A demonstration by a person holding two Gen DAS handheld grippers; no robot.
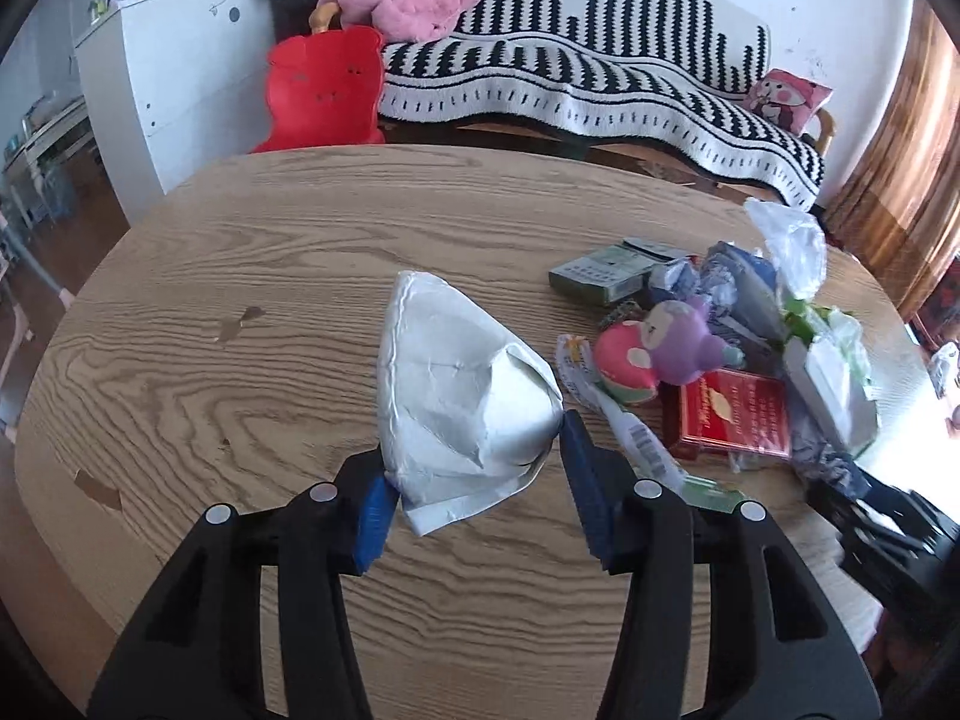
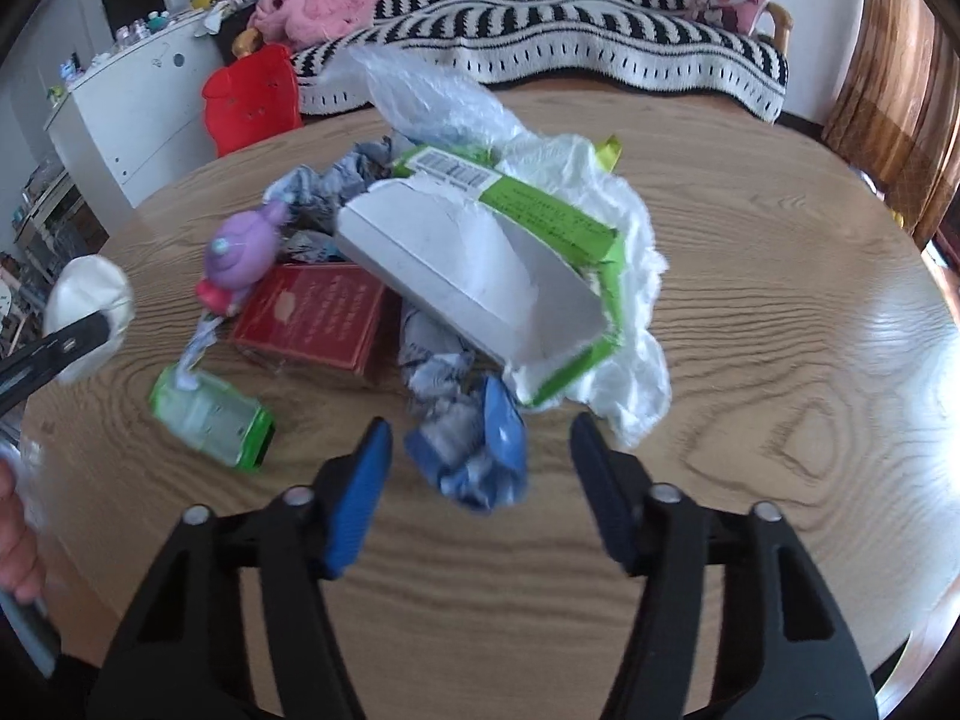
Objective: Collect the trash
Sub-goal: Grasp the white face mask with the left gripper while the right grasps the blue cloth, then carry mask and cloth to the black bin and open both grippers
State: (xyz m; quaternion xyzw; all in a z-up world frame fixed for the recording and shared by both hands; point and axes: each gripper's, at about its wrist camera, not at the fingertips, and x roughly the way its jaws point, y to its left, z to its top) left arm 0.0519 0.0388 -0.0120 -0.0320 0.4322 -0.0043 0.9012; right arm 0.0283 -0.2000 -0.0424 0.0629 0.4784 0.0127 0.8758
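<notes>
My left gripper [image 1: 477,474] is shut on a crumpled white paper cup [image 1: 456,396], pinching its sides just above the round wooden table [image 1: 300,300]; the cup also shows at the left edge of the right wrist view [image 2: 90,300]. My right gripper [image 2: 477,456] is open, its fingers on either side of a crumpled blue-and-white wrapper [image 2: 474,450] lying on the table. Behind it lies a trash pile: a torn white-and-green carton [image 2: 480,276], white tissue [image 2: 624,312], a red box [image 2: 312,318], a clear plastic bag [image 2: 432,96] and a green transparent packet [image 2: 210,414].
A purple-and-pink toy [image 2: 240,252] lies in the pile, with a small grey-green box [image 1: 606,270] behind it. Beyond the table stand a red chair [image 1: 324,90], a white cabinet [image 1: 180,78] and a black-and-white striped sofa [image 1: 600,78].
</notes>
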